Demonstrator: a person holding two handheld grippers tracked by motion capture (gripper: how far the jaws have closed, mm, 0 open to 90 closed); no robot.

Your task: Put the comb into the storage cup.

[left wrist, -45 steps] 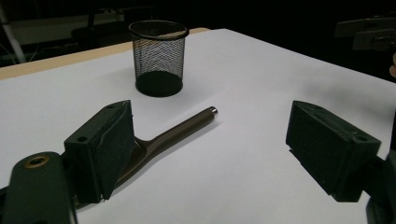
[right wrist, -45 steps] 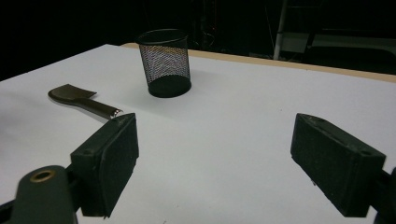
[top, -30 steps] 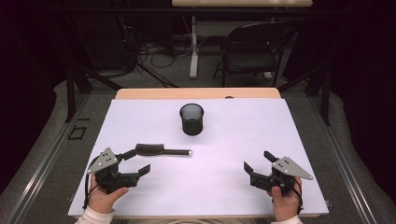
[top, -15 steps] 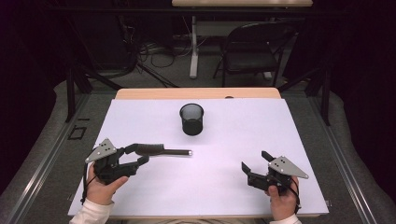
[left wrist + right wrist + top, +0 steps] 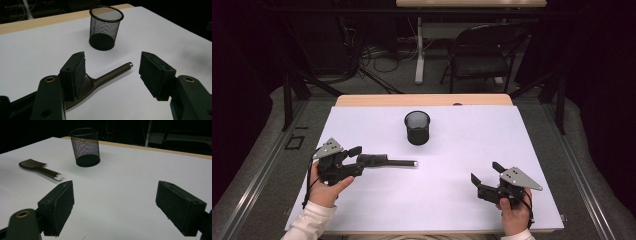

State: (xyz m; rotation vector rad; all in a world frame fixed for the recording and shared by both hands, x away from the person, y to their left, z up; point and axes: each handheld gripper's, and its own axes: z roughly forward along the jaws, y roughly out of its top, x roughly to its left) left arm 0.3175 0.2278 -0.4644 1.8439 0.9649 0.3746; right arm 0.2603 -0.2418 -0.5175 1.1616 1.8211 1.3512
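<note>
A dark scraper-like tool (image 5: 382,161) lies flat on the white table (image 5: 462,145), wide head to the left and silver-tipped handle to the right. My left gripper (image 5: 357,161) is at its head and has just been closing. In the left gripper view the head (image 5: 87,83) rests against the left pad (image 5: 76,72), the handle (image 5: 112,72) runs through the gap, and the other pad stands clear, so the gripper (image 5: 112,65) is open. A black mesh cup (image 5: 417,127) stands upright beyond. My right gripper (image 5: 486,172) is open and holds nothing at the front right.
The table's far edge is a bare wooden strip (image 5: 422,100). Beyond it stand a folding chair (image 5: 482,55) and a desk leg (image 5: 419,50), with cables on the floor. The right gripper view shows the cup (image 5: 85,146) and tool (image 5: 41,168) far off.
My left gripper moved away from the person to the tool's head, and its jaws narrowed. The tool, the cup and the right gripper stayed where they were.
</note>
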